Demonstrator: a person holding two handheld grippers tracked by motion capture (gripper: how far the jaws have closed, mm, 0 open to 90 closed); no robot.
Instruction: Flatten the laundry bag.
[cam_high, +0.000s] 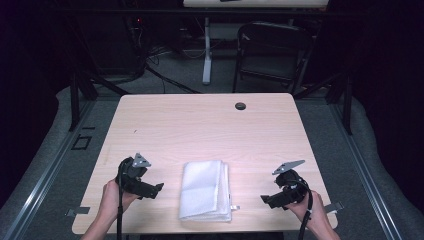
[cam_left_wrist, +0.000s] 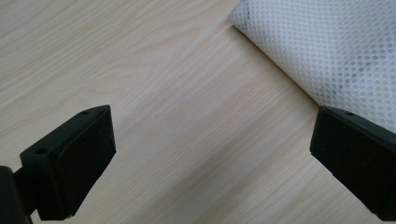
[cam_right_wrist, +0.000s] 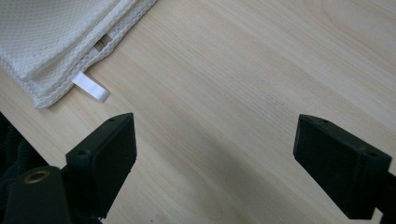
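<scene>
Folded towel (cam_high: 206, 190) lies between claws, bare table (cam_high: 200, 125) beyond.

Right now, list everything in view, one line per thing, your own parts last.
folded cloth: one, white mesh, near edge of the table, between the grippers
loop tag: one, white, at a corner of the cloth
table: one, light wood
cable hole: one, dark, far side of the tabletop
folding chair: one, black, behind the table
left gripper: one, black, left of the cloth, jaws open
right gripper: one, black, right of the cloth, jaws open
hands: two, each holding a gripper
</scene>
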